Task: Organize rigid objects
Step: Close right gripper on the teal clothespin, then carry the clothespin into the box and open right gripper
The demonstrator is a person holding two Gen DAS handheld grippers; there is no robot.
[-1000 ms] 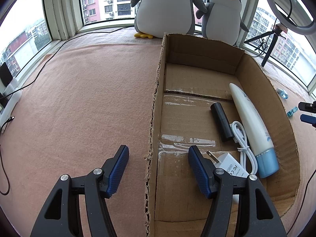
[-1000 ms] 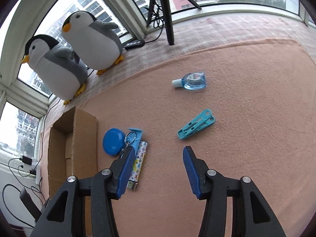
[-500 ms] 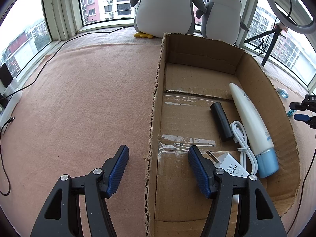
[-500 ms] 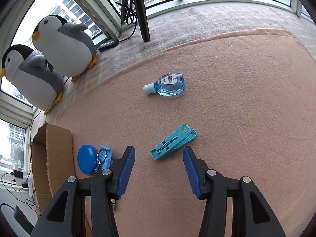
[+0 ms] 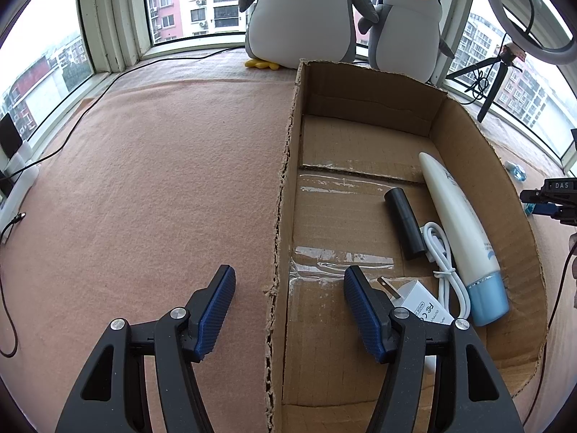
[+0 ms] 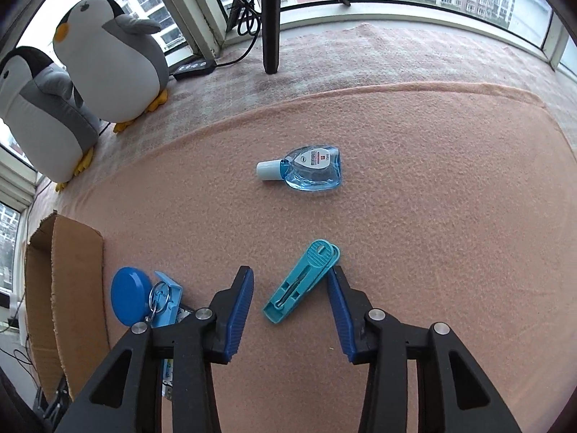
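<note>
A teal clothes peg [image 6: 302,281] lies on the pink blanket between the open fingers of my right gripper [image 6: 290,279], its round end touching or nearly touching the right fingertip. Beyond it lies a small blue bottle [image 6: 304,169] on its side. A blue round disc [image 6: 129,296], a keyring with a light blue tag [image 6: 163,297] and a patterned pack sit left of the gripper. My left gripper [image 5: 286,281] is open and empty, straddling the left wall of the cardboard box [image 5: 285,195]. The box holds a white tube [image 5: 461,231], a black cylinder [image 5: 404,227] and a white charger with cable [image 5: 429,299].
Two plush penguins [image 5: 306,11] stand at the window behind the box. A tripod leg [image 6: 270,18] and a cable with a remote [image 6: 194,68] rest on the sill. Cables trail along the left edge [image 5: 72,122]. The box corner [image 6: 65,288] lies left of the right gripper.
My right gripper has moved forward and right, bringing the teal clothes peg between its fingers; the bottle is nearer. The left gripper and the box have not moved.
</note>
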